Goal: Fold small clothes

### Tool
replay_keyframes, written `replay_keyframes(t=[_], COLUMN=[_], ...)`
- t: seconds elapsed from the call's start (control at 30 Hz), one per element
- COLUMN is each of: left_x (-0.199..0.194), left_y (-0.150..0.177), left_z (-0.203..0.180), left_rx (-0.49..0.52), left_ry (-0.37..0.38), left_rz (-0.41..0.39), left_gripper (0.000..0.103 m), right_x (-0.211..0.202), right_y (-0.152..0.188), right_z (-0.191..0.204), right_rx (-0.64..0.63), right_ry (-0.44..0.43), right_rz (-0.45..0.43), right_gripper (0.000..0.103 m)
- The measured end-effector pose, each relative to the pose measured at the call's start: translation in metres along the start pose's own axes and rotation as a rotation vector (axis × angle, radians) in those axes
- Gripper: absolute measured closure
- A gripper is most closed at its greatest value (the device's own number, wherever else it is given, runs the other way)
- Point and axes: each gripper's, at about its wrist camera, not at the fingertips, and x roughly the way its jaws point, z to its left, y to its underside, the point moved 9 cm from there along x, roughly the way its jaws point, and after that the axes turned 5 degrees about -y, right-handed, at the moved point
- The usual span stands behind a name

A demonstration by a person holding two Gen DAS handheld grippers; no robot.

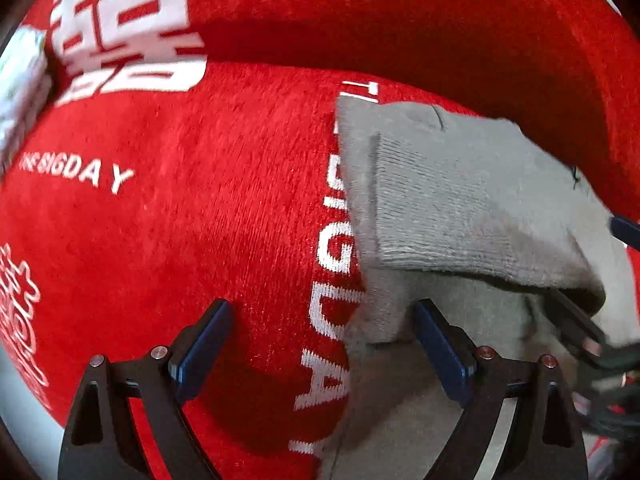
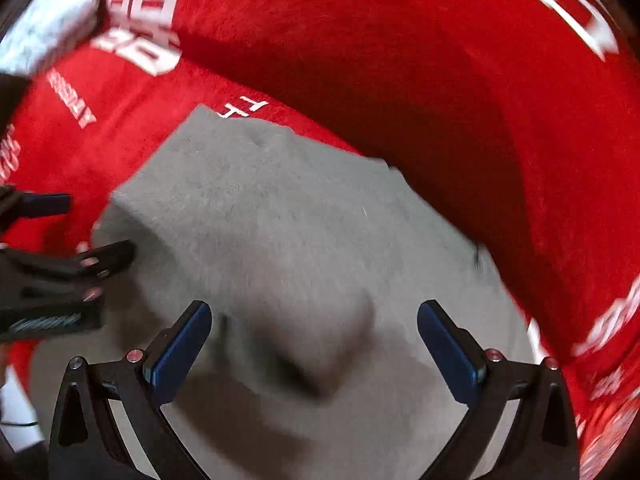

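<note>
Both grippers (image 1: pixel 322 344) (image 2: pixel 314 342) wide open, empty; grey garment (image 1: pixel 460 200) folded on red cloth (image 1: pixel 180 220).

grey knit garment (image 1: pixel 460 200): 1, lay between right fingers | red plush printed cloth (image 1: pixel 180 240): 1 | grippers: 2

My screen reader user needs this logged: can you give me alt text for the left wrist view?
A grey knitted garment, partly folded over itself, lies on a red plush cloth with white lettering. The left gripper hangs above the garment's left edge with its jaws open, holding nothing. The right gripper reaches in from the right edge at the fold.
</note>
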Motion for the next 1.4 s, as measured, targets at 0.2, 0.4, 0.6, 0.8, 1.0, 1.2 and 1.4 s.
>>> replay_keyframes(t=[0.2,0.4,0.6,0.8,1.0,1.2,1.4], left_x=[-0.006,-0.005,0.007,-0.008,0.021,0.032,0.017], left_y=[0.007,-0.003,-0.018,-0.052,-0.094,-0.098,-0.103], left_z=[-0.003,-0.007,-0.002,0.008,0.008,-0.004,-0.013], left_rx=[0.008,0.040,0.069,0.072,0.072,0.046,0.157], left_ry=[0.001,0.002,0.015,0.021,0.037,0.135,0.180], left_rz=[-0.010,-0.005,0.009,-0.012,0.077,0.121,0.076], left_gripper=[0.011,0.011,0.011,0.011,0.011,0.056,0.097], right_x=[-0.017,-0.011,-0.007,-0.025,-0.012,0.017,0.014], right_y=[0.005,0.129,0.206,0.171,0.077,0.039,0.019], right_z=[-0.064,-0.153,-0.177,-0.128,0.011,0.051,0.066], right_rx=[0.497,1.401,1.790,1.598,1.365,1.459,1.448], right_ry=[-0.195,-0.478,-0.592,-0.740,-1.043,-1.070,-1.113], right_rz=[-0.115,-0.227,-0.319,-0.202,-0.059,-0.045,-0.082], right_gripper=[0.097,0.090,0.052,0.047,0.047,0.047,0.097])
